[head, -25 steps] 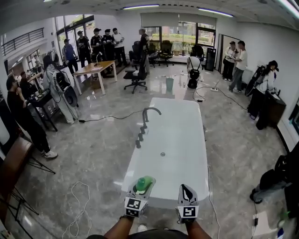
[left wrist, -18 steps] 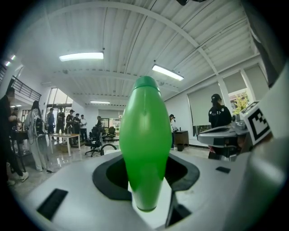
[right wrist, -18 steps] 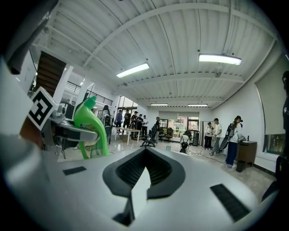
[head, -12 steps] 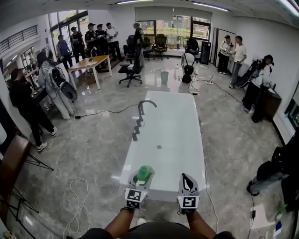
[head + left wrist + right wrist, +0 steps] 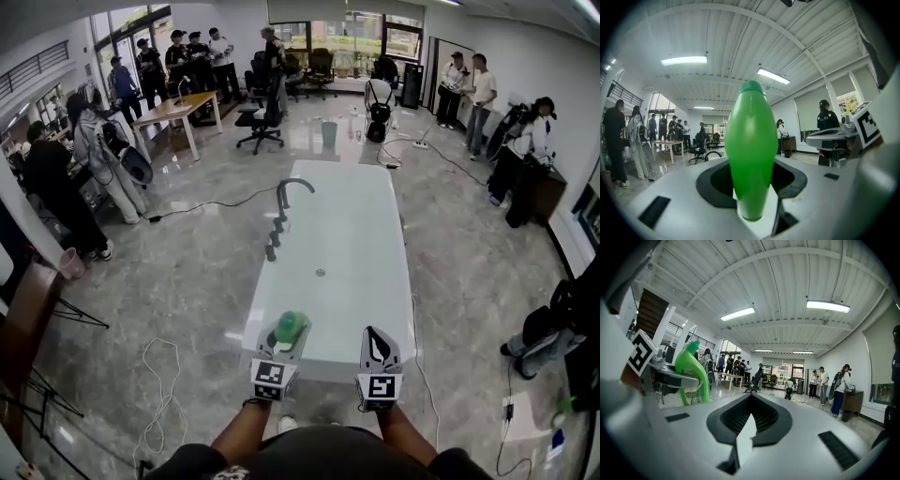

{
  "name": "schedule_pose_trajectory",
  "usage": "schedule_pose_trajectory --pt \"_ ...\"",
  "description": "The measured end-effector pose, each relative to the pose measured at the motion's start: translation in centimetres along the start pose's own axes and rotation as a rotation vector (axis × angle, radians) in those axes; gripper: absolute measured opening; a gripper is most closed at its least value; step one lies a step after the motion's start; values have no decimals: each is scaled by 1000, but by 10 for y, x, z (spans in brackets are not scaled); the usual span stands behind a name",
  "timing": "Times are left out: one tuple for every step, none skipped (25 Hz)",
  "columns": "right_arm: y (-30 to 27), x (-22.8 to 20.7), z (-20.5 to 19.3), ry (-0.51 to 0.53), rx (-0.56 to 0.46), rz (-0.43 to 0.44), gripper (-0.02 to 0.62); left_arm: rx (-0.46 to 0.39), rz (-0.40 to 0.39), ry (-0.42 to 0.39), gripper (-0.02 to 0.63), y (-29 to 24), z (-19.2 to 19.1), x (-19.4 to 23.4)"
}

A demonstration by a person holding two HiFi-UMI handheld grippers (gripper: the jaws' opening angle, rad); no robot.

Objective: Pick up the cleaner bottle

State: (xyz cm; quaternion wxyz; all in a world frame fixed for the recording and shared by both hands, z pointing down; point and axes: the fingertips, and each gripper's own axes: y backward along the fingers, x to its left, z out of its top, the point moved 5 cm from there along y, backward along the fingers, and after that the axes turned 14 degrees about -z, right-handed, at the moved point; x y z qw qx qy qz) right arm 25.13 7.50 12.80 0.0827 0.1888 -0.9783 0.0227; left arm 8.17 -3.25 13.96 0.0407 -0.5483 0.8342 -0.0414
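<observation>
Little had changed in the last second. The left gripper (image 5: 287, 339) had kept its fingers pinched on the green cleaner bottle (image 5: 751, 145), with no slip or regrip showing between the head views. The bottle stood upright between them. In the head view it hung over the near end of the white worktop (image 5: 347, 244), well short of the tap (image 5: 286, 192) on the far left side. The near edge had slid a little away from both grippers, so the person seemed to have drawn back slightly with the load. The right gripper (image 5: 377, 349) had stayed just right of the bottle, its fingers pressed together on nothing. The pick-up therefore looked done, with only a steady hold left to keep.
</observation>
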Motion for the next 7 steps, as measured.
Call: schedule_pose_trajectory --pt "-3 0 2 6 -6 1 6 -3 5 0 189 -1 2 2" --pt "-8 0 5 14 -19 3 6 -6 10 -6 187 -4 5 6" --pt "-13 -3 8 23 -33 3 6 -8 11 -15 187 -9 7 8" --pt "-17 -6 10 30 -43 1 6 -8 8 -23 189 -15 9 9" --pt "-21 -10 11 33 -51 -2 6 -10 3 -26 187 -20 10 10" --pt "-25 -13 12 33 -58 -6 6 -13 -1 -28 189 -26 12 11" --pt "-29 -16 14 32 -65 -10 6 -16 -5 -29 189 -31 14 12"
